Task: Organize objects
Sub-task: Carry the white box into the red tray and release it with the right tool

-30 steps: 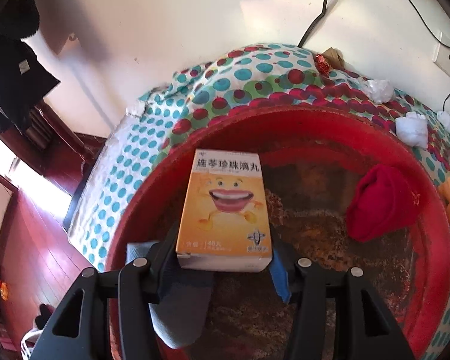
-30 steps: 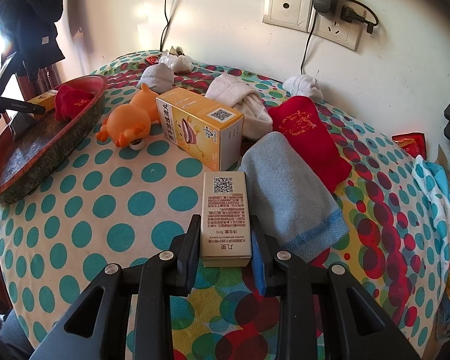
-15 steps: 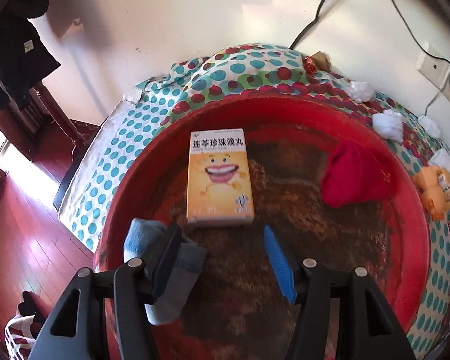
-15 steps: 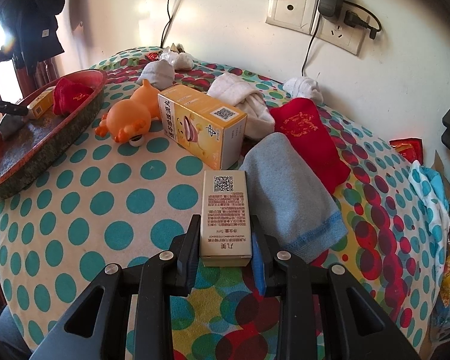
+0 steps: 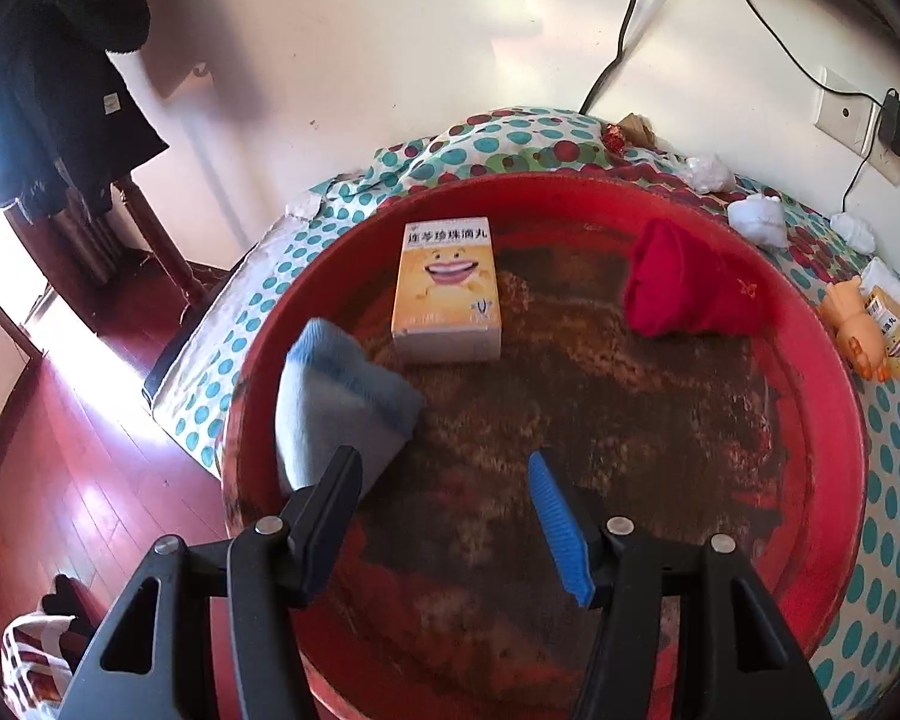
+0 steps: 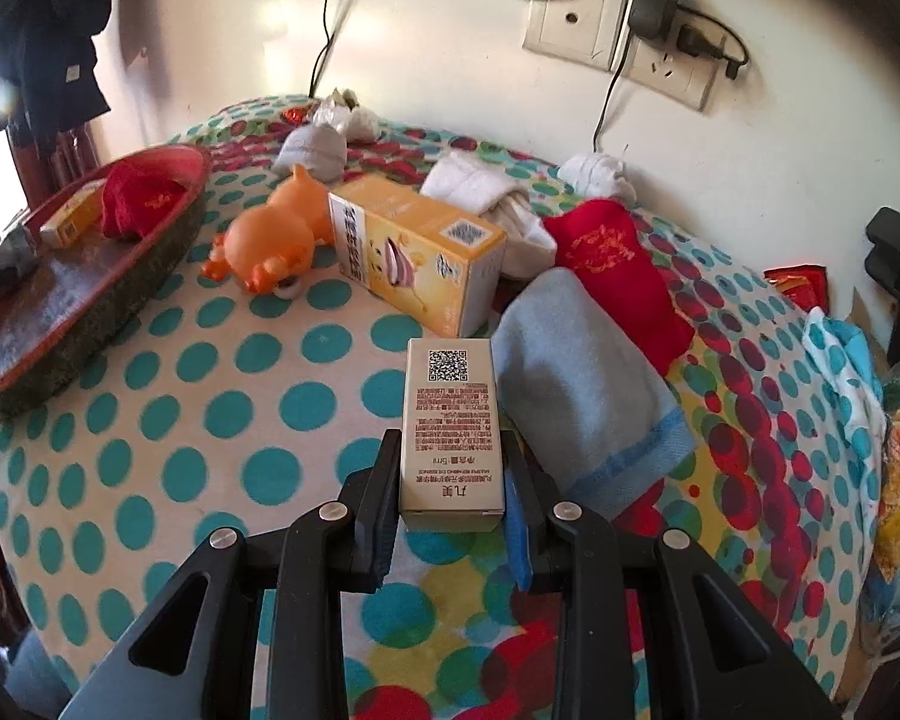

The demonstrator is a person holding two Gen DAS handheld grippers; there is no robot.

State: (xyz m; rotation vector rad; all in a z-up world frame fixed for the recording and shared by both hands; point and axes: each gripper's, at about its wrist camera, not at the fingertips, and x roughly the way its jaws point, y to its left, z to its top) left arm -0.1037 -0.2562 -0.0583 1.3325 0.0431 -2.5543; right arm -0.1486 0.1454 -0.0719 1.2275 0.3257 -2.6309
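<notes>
Tray (image 5: 834,420) holds three things so far: yellow box (image 5: 447,288), red cloth (image 5: 684,285), blue cloth (image 5: 336,402). My left claw (image 5: 444,516) gapes empty; my right claw (image 6: 450,510) clamps a small box (image 6: 452,429); bedspread (image 6: 222,396) clutter remains.

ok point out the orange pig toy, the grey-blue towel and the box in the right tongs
orange pig toy (image 6: 264,246), right wrist view, on its round body
grey-blue towel (image 6: 582,384), right wrist view, middle of the folded cloth
small box (image 6: 452,420), right wrist view, on its printed top face
</notes>
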